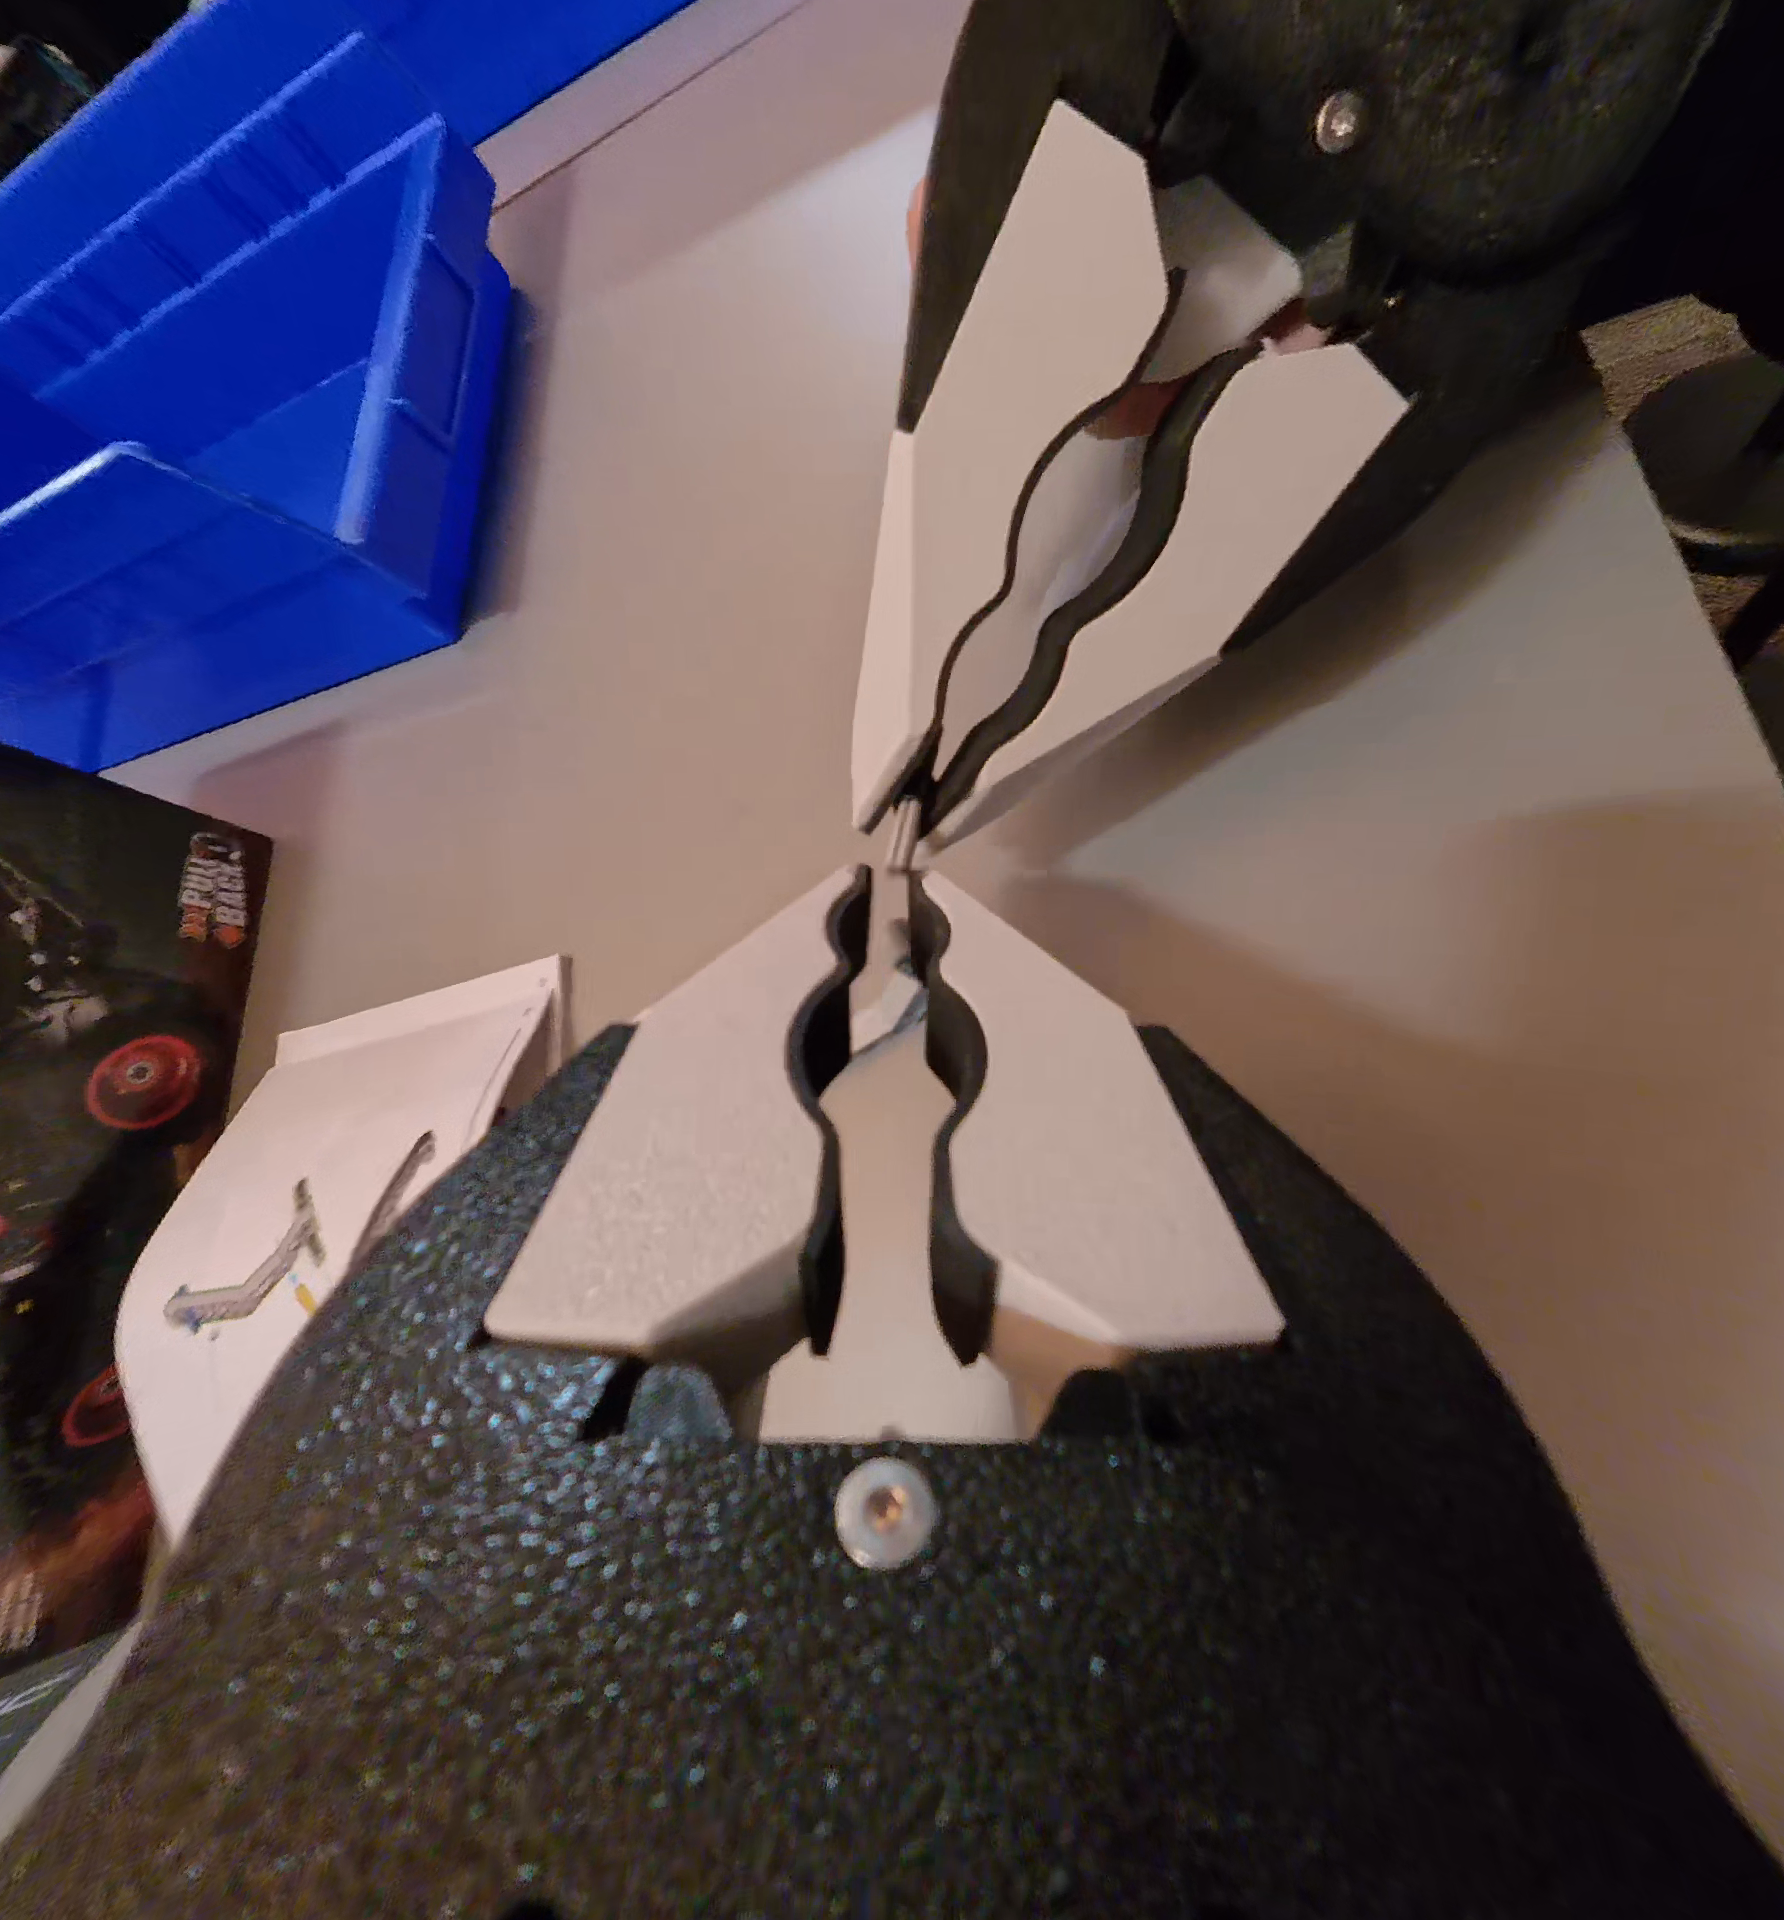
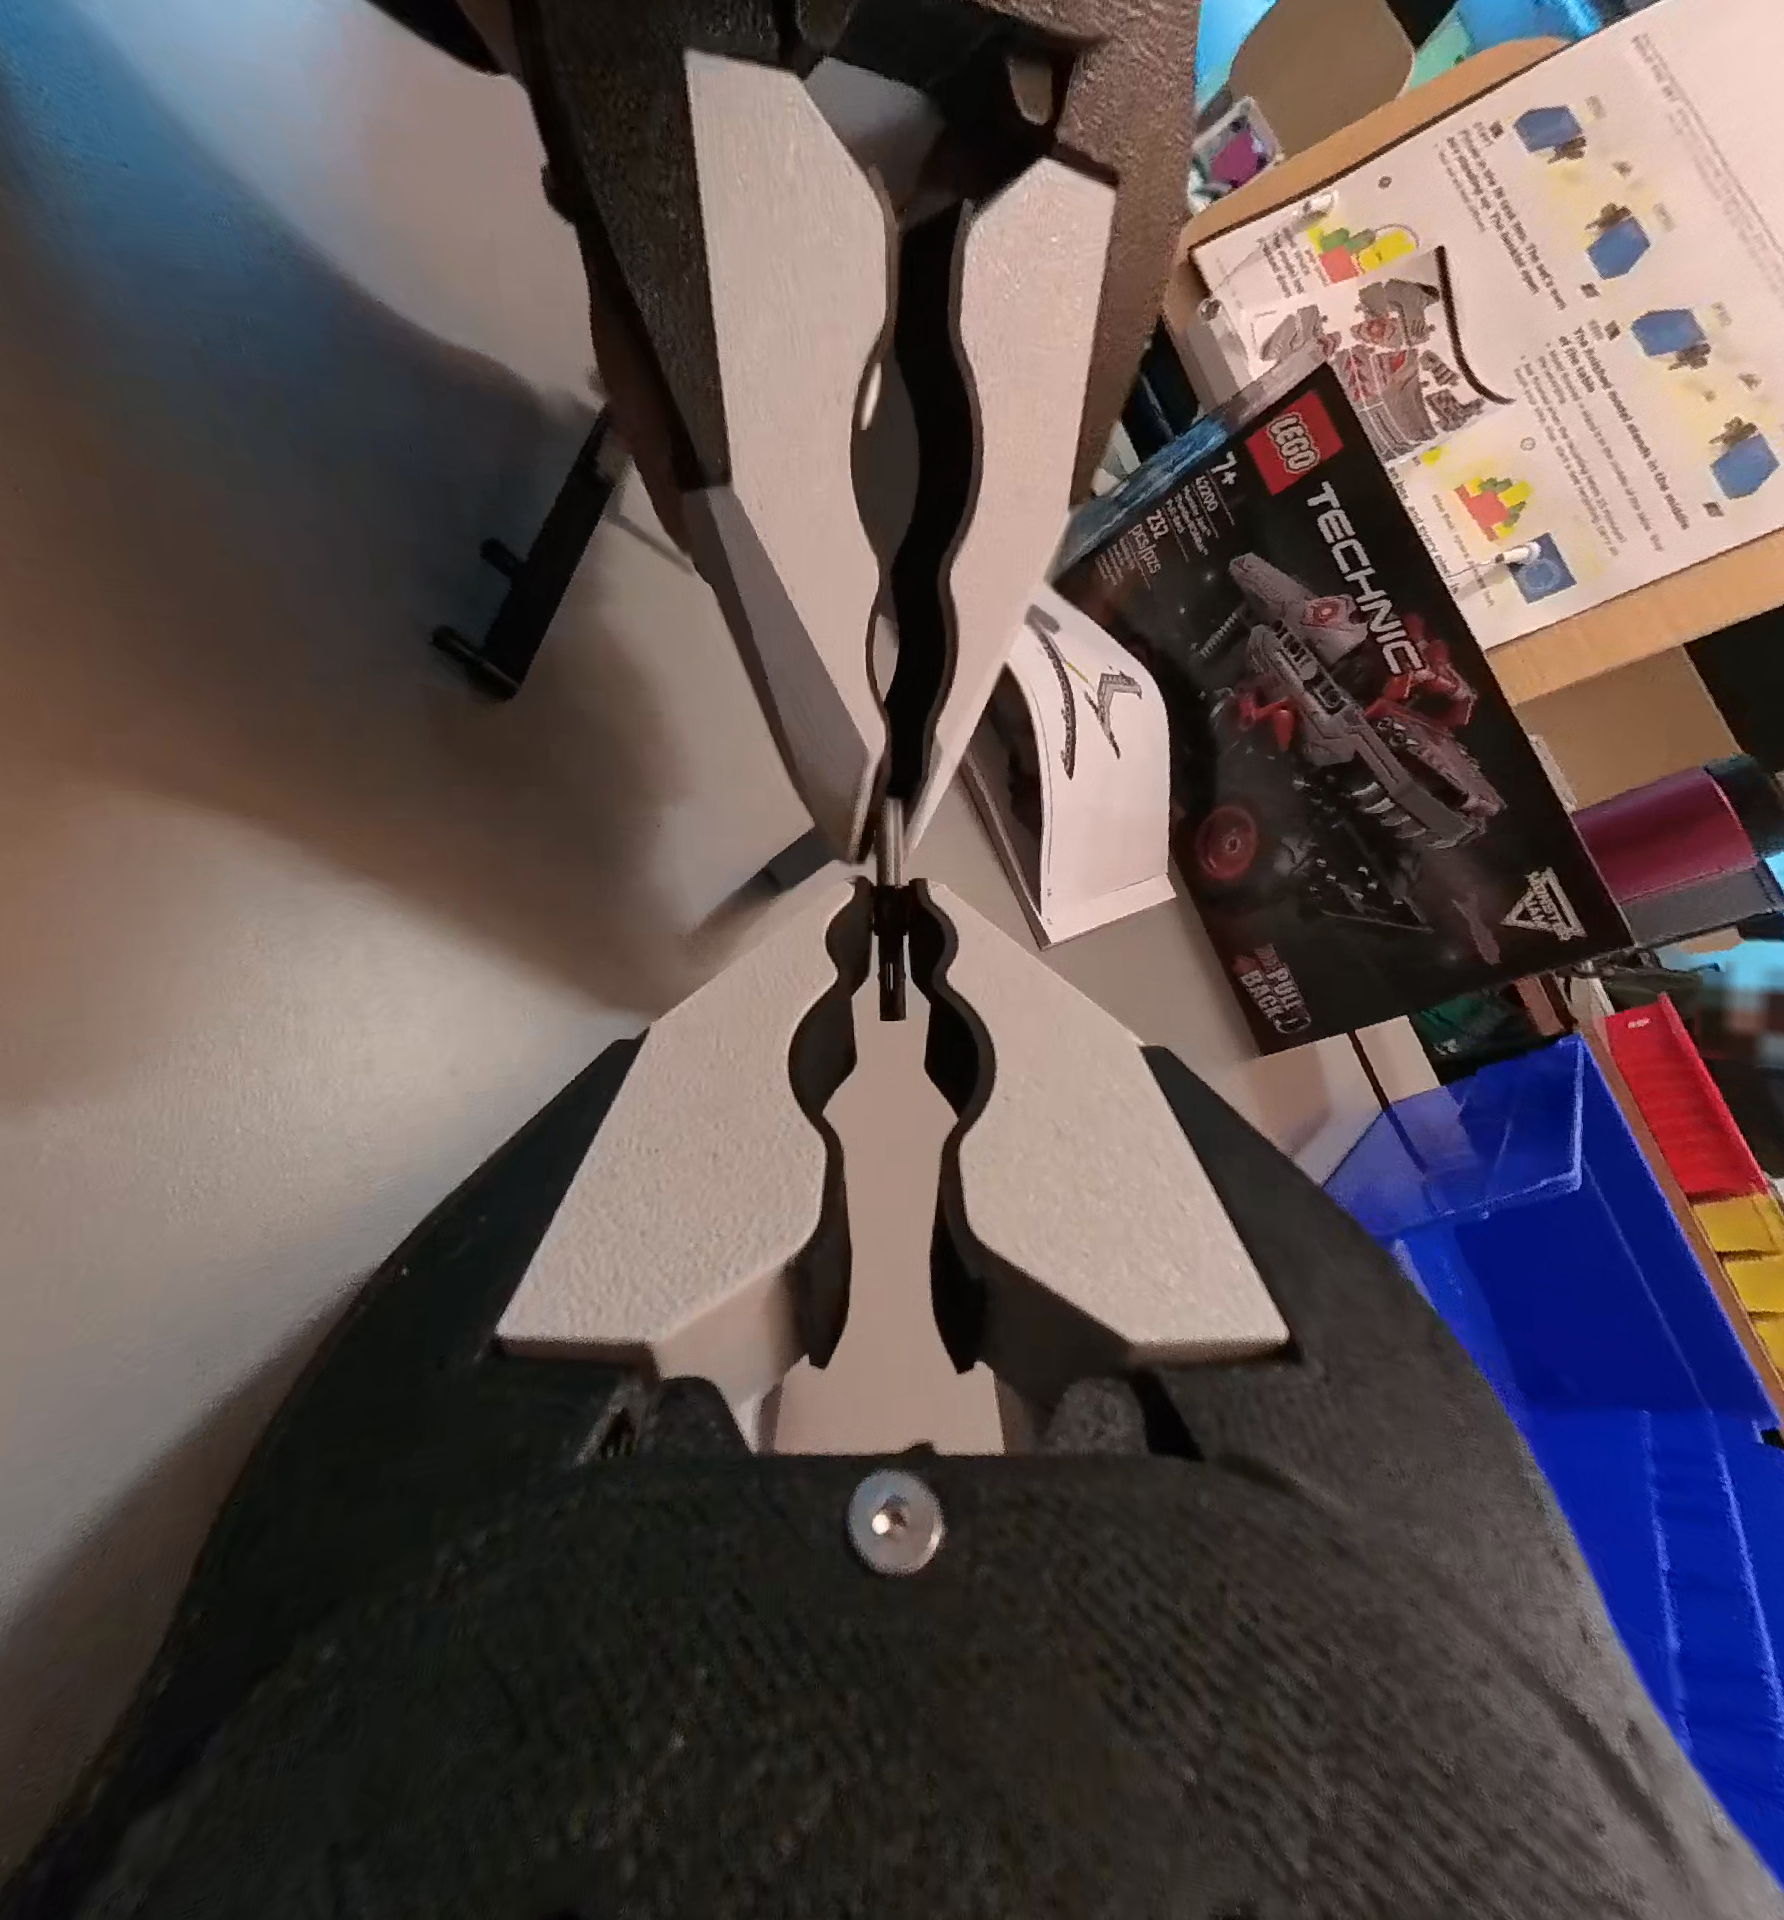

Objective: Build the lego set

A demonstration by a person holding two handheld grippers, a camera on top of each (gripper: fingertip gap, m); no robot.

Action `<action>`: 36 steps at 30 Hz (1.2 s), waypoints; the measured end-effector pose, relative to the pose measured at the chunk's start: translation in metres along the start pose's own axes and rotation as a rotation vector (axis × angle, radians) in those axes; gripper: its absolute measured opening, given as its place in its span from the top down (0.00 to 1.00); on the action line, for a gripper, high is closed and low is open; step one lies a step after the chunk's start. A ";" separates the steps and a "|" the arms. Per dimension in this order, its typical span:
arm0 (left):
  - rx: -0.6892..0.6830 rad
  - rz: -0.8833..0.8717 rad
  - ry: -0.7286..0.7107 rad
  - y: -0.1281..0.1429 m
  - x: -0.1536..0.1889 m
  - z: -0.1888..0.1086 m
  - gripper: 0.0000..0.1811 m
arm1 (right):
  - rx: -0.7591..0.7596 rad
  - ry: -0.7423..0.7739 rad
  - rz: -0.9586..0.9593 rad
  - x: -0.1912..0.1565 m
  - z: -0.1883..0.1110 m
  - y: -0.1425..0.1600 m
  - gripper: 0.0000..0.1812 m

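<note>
Both grippers meet tip to tip above the white table (image 1: 1387,935). In the left wrist view, my left gripper (image 1: 893,888) is shut on a thin light grey lego piece (image 1: 893,982) that pokes out past its tips. My right gripper (image 1: 909,816) comes down from the top right, its tips touching that piece. In the right wrist view, my right gripper (image 2: 893,899) is shut on a small black pin (image 2: 889,956). The left gripper (image 2: 893,826) comes in from above with the grey piece (image 2: 894,836) end-on against the pin.
Blue bins (image 1: 192,416) stand at the far left of the table, with the set's dark box (image 1: 57,1143) and an open instruction booklet (image 1: 348,1143) beside them. The right wrist view shows the box (image 2: 1387,707), booklet (image 2: 1075,790), a blue bin (image 2: 1594,1351) and a cardboard board with a printed sheet (image 2: 1542,260). The grippers are tip to tip, or close to it.
</note>
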State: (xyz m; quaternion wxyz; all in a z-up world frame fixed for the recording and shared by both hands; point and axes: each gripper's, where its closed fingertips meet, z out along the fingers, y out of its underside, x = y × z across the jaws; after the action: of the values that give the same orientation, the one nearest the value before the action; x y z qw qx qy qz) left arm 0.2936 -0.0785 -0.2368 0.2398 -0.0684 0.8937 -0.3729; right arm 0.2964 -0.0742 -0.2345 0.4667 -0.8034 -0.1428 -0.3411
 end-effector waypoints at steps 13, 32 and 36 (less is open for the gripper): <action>-0.096 -0.244 0.022 0.025 0.001 0.002 0.94 | -0.115 -0.096 0.032 -0.004 0.007 0.026 0.98; -0.058 -0.537 -0.169 0.024 -0.005 0.021 0.91 | -0.179 -0.131 0.027 -0.004 0.007 0.041 0.98; -0.060 -0.540 -0.182 0.023 -0.005 0.024 0.95 | -0.177 -0.134 0.047 -0.002 0.005 0.041 0.98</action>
State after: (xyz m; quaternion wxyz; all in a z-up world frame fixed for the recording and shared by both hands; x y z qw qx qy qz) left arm 0.3109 -0.0752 -0.2655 0.2087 -0.3442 0.8287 -0.3888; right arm 0.3198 -0.0911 -0.2640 0.3913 -0.8656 -0.1240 -0.2867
